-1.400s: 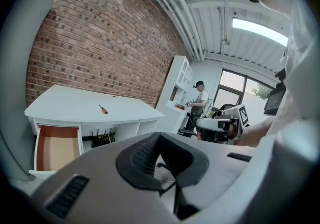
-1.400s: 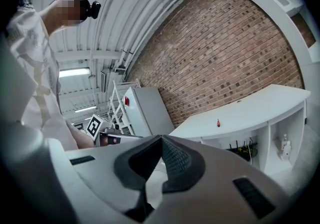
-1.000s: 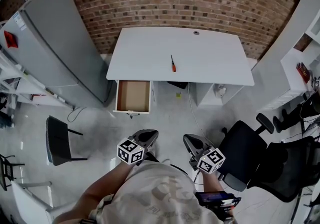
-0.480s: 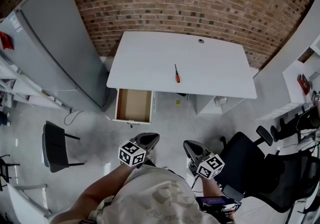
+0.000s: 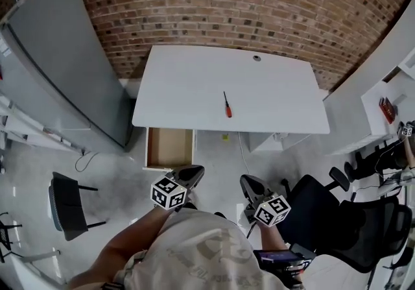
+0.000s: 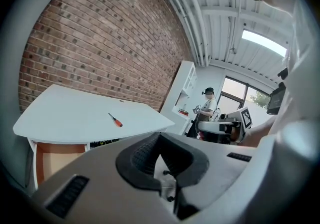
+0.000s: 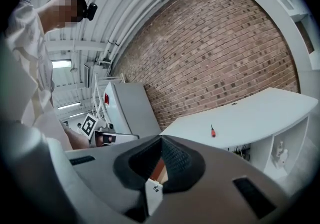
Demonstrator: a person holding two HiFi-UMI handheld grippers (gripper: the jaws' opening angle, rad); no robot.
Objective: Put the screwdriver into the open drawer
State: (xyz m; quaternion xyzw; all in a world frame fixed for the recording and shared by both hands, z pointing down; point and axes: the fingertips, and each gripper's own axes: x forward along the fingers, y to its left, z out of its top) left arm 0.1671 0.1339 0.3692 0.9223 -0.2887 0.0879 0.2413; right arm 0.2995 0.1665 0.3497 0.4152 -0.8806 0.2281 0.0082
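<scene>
Black-padded and pressed together, my left claw (image 5: 190,175) and my right claw (image 5: 251,186) hang at the near side of the scene, above the floor. Each gripper view shows its jaws meeting with nothing between them, so both are empty and touch nothing.

Just beyond the left claw, the wooden drawer (image 5: 169,148) stands pulled out from under the left end of the white surface (image 5: 188,81), and its brown bottom is bare.

Farther on, the screwdriver (image 5: 226,106) lies flat on that surface, a little right of its middle and towards the near edge. Its orange-red handle is nearer to me and its dark shaft points away towards the brick wall (image 5: 214,3). It is well apart from both claws and to the right of the drawer.

I judge the screwdriver light, stiff and not fragile. The rounded handle may roll or slip as the pads close on it. I would take it across the handle, its thickest part, since the thin shaft looks a poor hold. Either claw would first have to spread wider than that handle.
</scene>
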